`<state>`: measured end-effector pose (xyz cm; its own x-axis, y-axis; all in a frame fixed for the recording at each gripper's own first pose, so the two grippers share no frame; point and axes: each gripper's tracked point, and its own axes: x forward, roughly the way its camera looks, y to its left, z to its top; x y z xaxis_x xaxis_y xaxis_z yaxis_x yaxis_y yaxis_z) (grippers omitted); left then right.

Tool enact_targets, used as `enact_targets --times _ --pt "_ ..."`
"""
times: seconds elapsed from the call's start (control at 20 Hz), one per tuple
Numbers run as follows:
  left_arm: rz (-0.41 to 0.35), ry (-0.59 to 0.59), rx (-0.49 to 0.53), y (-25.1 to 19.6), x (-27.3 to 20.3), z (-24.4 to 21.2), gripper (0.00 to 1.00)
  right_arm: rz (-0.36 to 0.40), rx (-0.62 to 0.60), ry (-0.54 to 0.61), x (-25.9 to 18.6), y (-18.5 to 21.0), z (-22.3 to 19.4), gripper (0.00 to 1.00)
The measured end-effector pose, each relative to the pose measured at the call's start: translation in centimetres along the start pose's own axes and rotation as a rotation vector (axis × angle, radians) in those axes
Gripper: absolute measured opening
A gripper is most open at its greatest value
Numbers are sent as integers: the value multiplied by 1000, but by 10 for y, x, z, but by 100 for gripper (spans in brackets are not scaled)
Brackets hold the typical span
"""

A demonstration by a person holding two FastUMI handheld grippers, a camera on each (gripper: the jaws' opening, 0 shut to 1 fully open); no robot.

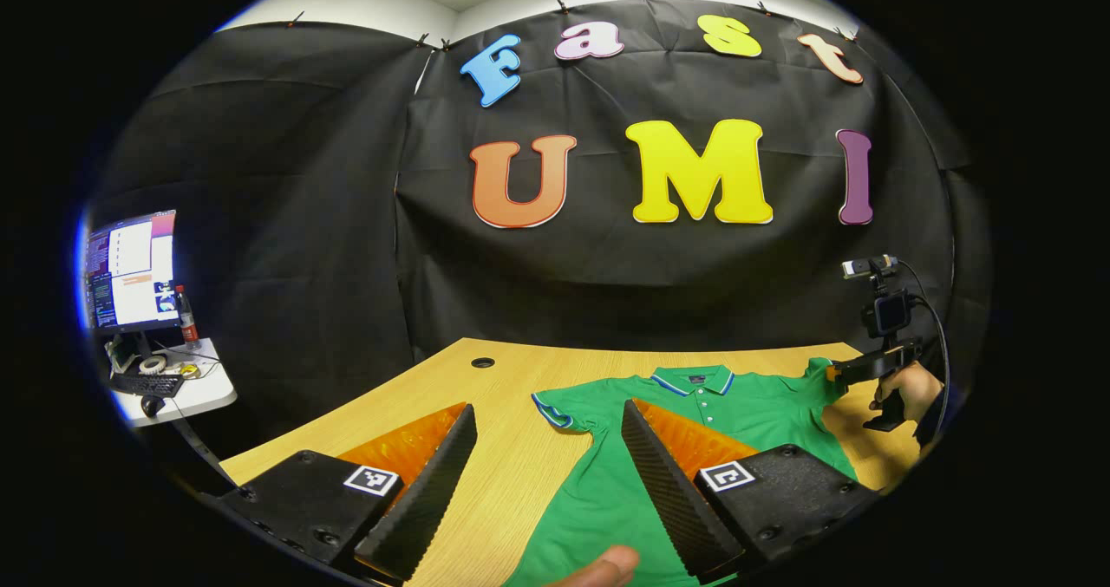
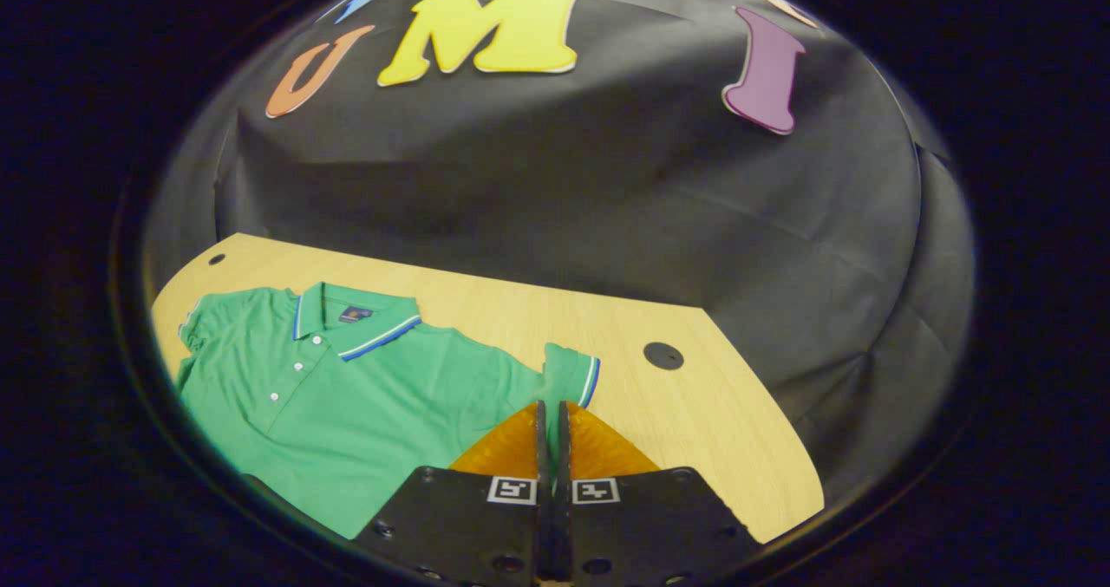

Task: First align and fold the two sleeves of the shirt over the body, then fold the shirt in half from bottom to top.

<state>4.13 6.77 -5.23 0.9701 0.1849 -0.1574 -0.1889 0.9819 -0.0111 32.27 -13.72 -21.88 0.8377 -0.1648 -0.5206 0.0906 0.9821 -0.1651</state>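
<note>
A green polo shirt (image 1: 694, 414) with a striped collar lies face up on the wooden table (image 1: 486, 448), collar toward the wall. My left gripper (image 1: 548, 407) is open wide just above the table, its fingertips on either side of the near sleeve (image 1: 555, 412). Farther off, a hand (image 1: 906, 392) holds my right gripper (image 1: 876, 366) at the shirt's other sleeve. In the right gripper view the right gripper (image 2: 551, 407) is shut on that sleeve (image 2: 571, 375), whose striped cuff stands up just past the fingertips. The shirt's body (image 2: 364, 396) spreads flat to the left.
A side table (image 1: 186, 392) at the left holds a monitor (image 1: 130, 270), a keyboard and a bottle. The wooden table has round cable holes (image 1: 482, 362) (image 2: 663, 355). Its bare right corner (image 2: 746, 448) ends near the black cloth wall. A fingertip (image 1: 607, 565) shows at the bottom edge.
</note>
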Motion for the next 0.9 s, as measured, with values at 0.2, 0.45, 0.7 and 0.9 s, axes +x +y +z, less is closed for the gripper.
enact_targets --times 0.2,0.45,0.7,0.9 --pt "-12 -2 -4 -7 1 0 100 87 -40 -49 -12 56 20 0" --pt "5 25 9 -7 8 -10 100 260 87 -144 -60 115 66 96" --pt "57 33 -16 3 17 -12 100 285 117 -229 -127 113 100 95" --pt "59 44 -60 2 29 -5 100 263 129 -301 -184 74 107 95"
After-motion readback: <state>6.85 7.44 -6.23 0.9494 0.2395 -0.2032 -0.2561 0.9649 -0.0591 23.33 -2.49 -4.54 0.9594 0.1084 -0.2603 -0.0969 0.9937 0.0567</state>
